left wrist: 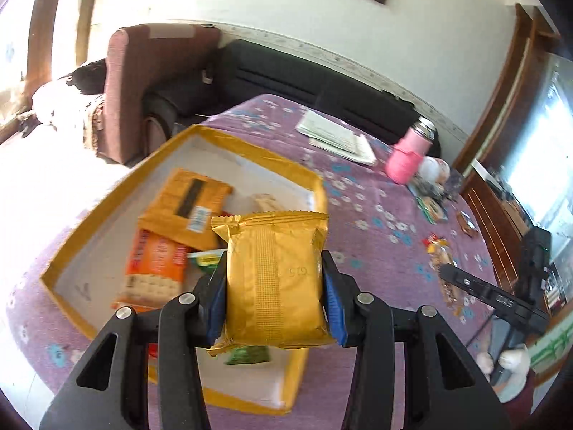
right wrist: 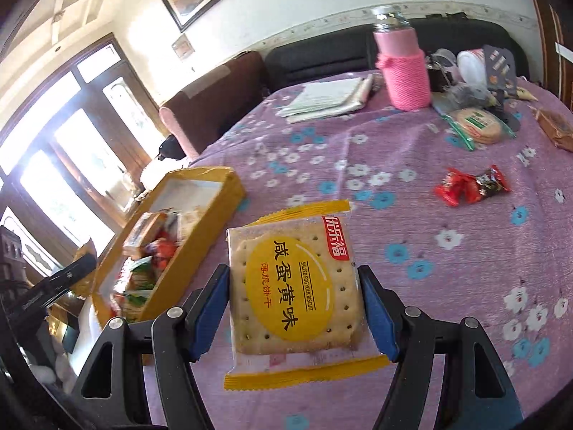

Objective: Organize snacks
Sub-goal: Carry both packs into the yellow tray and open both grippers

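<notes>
Clamped between the left gripper's (left wrist: 275,295) blue pads, a gold packet (left wrist: 274,279) hangs above the near end of the yellow box (left wrist: 77,236), which already holds several snacks. Likewise, the right gripper (right wrist: 295,317) grips a salted egg yolk biscuit pack (right wrist: 293,290) over the purple flowered tablecloth (right wrist: 447,286), the box to its left. Farther off lie a red candy wrapper (right wrist: 471,187), a bag of round crackers (right wrist: 478,125), papers (right wrist: 327,98) and a pink bottle (right wrist: 403,64).

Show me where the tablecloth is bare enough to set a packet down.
Bare cloth lies between the yellow box, the papers and the red candy wrappers. The far right, around the pink bottle and bagged crackers, is crowded.
</notes>
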`<state>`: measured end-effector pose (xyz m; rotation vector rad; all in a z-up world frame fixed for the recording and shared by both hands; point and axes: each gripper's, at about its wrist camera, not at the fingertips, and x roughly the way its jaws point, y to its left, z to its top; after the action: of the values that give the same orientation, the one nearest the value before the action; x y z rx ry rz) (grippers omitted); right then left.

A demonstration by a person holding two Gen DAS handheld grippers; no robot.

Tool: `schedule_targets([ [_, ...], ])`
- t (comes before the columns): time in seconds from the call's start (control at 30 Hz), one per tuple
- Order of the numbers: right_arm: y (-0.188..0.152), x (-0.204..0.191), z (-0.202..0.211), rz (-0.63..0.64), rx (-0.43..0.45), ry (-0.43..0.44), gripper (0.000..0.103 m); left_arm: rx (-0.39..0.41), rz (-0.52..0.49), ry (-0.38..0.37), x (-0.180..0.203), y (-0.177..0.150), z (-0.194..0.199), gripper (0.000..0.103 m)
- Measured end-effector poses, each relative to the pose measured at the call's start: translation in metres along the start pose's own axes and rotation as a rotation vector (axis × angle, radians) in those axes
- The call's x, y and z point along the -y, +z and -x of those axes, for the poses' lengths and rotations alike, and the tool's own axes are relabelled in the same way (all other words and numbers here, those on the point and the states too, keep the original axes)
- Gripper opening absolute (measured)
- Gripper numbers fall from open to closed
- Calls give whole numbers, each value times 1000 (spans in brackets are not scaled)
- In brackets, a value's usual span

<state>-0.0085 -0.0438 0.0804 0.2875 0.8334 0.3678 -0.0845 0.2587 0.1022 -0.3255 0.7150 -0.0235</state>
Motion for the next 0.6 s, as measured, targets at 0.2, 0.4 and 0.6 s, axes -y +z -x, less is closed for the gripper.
schedule_targets([
  [0.2,9,-59,-7,61,-24,46,71,27,46,48,-39,-1,3,44],
  [0.4,20,-111,-29,118,-56,68,71,28,25,101,-53,-3,-3,44],
  [0.6,13,-156,-47,198,-72,80,71,50,-46,180,-50,-4,-4,44],
])
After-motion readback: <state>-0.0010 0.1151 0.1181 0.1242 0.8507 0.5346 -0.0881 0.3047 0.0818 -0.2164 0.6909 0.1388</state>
